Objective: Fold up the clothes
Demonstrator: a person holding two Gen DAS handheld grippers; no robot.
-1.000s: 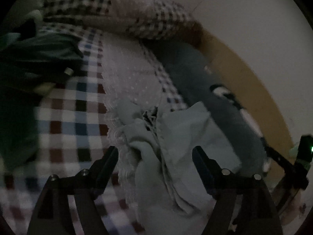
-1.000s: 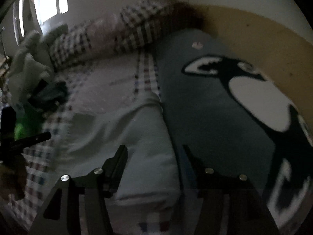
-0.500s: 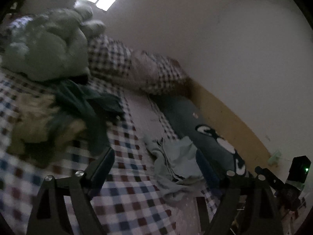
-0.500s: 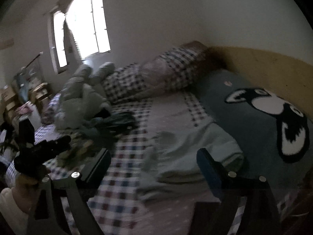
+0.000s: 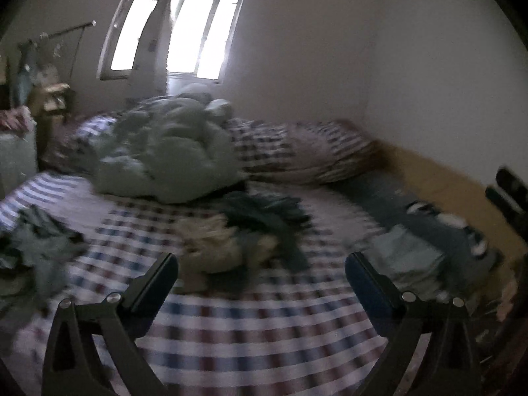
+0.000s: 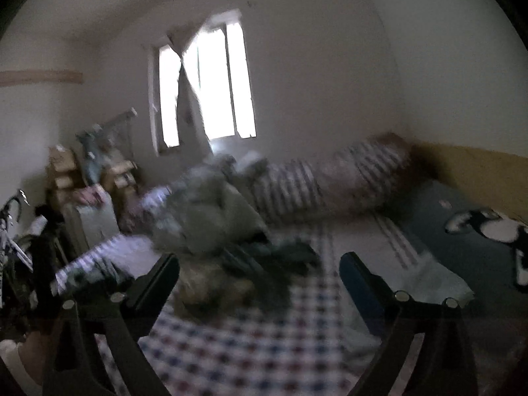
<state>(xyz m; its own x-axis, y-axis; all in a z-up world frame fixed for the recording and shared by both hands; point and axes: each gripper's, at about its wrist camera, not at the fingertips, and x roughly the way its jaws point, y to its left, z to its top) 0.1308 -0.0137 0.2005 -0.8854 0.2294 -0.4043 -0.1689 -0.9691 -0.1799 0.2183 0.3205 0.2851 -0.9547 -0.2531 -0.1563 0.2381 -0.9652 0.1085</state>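
Grippers are both standing wide apart with nothing between the fingers. The left gripper is hanging above the checked bedsheet, its two dark fingers framing the middle of the bed. The right gripper is hanging over the same bed from a slightly different angle, also holding nothing. Both views are blurred by motion.

A pale folded garment is lying flat on the right part of the bed, just beside the dark blue blanket with a black-and-white animal print; in the right wrist view the same folded garment is sitting to the right of the gripper's right finger, touching the edge of the blanket.

An unfolded pile is sitting near the middle of the bed: a dark green garment is lying partly over a yellowish garment. In the right wrist view this pile is showing between the two fingers, farther back. Another heap of greenish clothes is lying at the left edge of the bed, well apart from the folded garment.

A bunched pale green quilt is resting at the head of the bed, beside a checked pillow. A bright window is showing in the far wall, and the tip of the other gripper is appearing at the right edge of the left wrist view.
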